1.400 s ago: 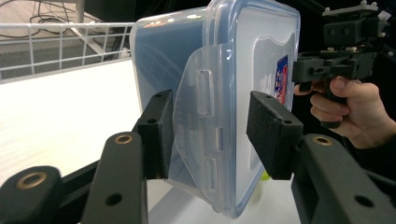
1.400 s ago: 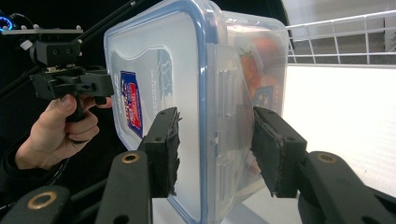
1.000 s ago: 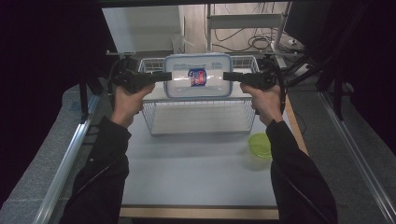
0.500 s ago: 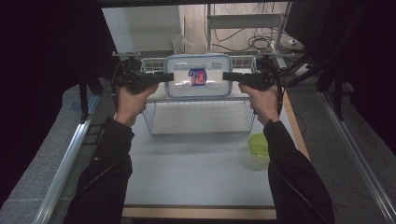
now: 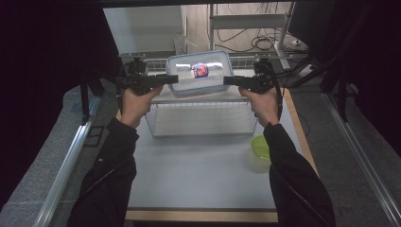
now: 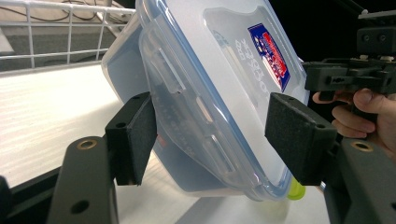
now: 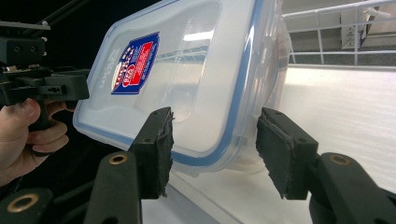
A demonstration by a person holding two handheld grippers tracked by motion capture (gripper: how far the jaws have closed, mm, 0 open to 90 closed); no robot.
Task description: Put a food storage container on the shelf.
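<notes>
i see a clear plastic box [image 5: 200,73] with a blue-edged lid and a red and blue sticker [image 5: 199,70] on top. it is up in the air above the wire basket [image 5: 203,116], at the far end of the white tabletop [image 5: 198,175].

my left gripper [image 5: 172,79] is at the left end of the box. in the left gripper view its black pads [image 6: 134,135] sit on both sides of the box edge, one on the lid and one under the box. i cannot tell if they press it or are a little loose.

my right gripper [image 5: 228,80] is at the right end of the box. in the right gripper view its pads [image 7: 156,149] also sit on both sides of the lid edge, and again i cannot tell if they squeeze.

the box is tilted in both gripper views.

a small tub with a green lid [image 5: 259,150] sits on the tabletop near my right sleeve, just in front of the basket.
</notes>
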